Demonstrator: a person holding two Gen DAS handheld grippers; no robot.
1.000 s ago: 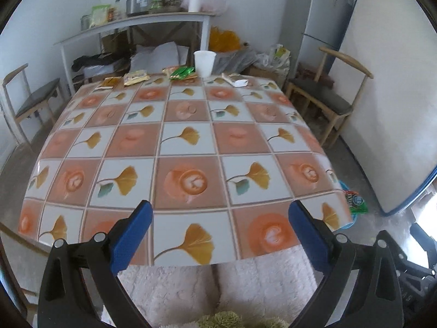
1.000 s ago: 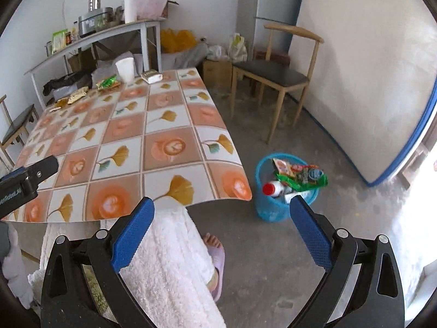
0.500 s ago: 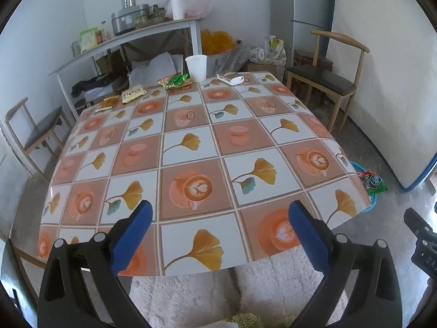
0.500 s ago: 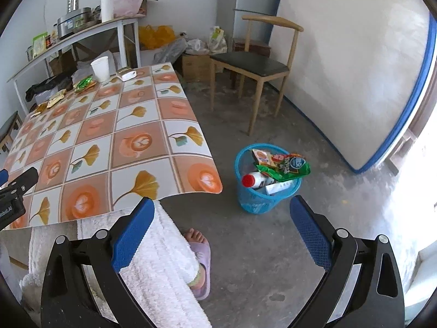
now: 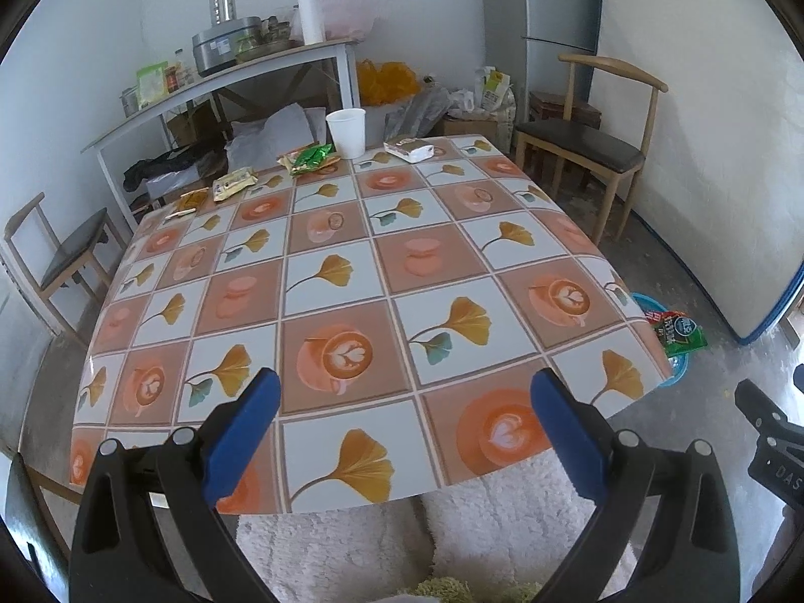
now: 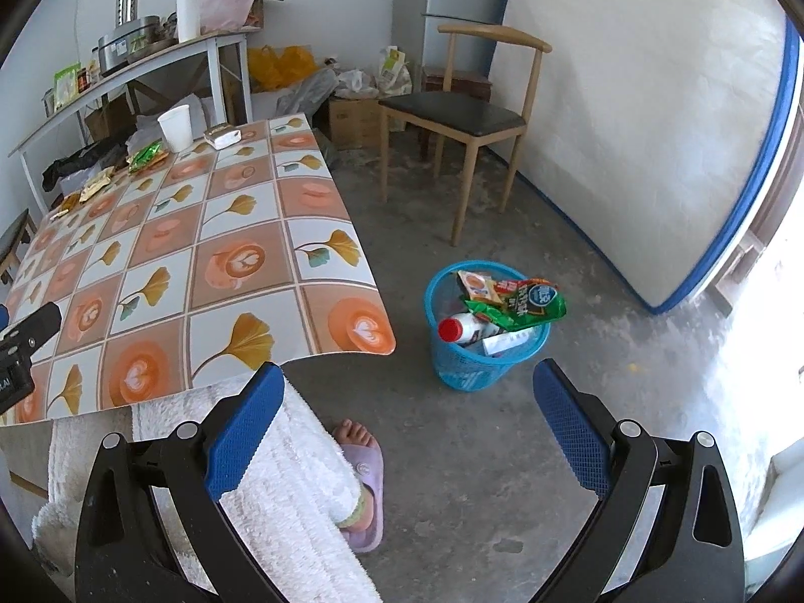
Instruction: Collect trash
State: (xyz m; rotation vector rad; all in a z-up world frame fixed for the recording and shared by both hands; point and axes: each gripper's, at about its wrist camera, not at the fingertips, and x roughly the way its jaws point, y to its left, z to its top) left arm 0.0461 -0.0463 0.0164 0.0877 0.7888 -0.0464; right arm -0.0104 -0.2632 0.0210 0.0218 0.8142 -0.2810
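A blue waste basket (image 6: 472, 367) stands on the floor right of the table, filled with wrappers and a white bottle (image 6: 460, 329). My right gripper (image 6: 407, 422) hangs open and empty above the floor, near the basket. My left gripper (image 5: 404, 427) is open and empty over the table's near edge. Along the far edge of the table (image 5: 352, 301) lie a white paper cup (image 5: 346, 131), a green wrapper (image 5: 309, 157), a white packet (image 5: 409, 148) and yellow wrappers (image 5: 233, 182). The basket's rim (image 5: 648, 301) peeks past the table's right edge.
A wooden chair (image 6: 467, 115) stands beyond the basket, another chair (image 5: 65, 251) at the table's left. A cluttered shelf table (image 5: 226, 75) lines the back wall. A white panel (image 6: 653, 125) leans at right. The person's white-robed leg and slippered foot (image 6: 359, 477) are below.
Both views have swung and risen a little: the table now sits more to the left in each, and the basket appears closer to the middle of the right wrist view. Both grippers stay open.
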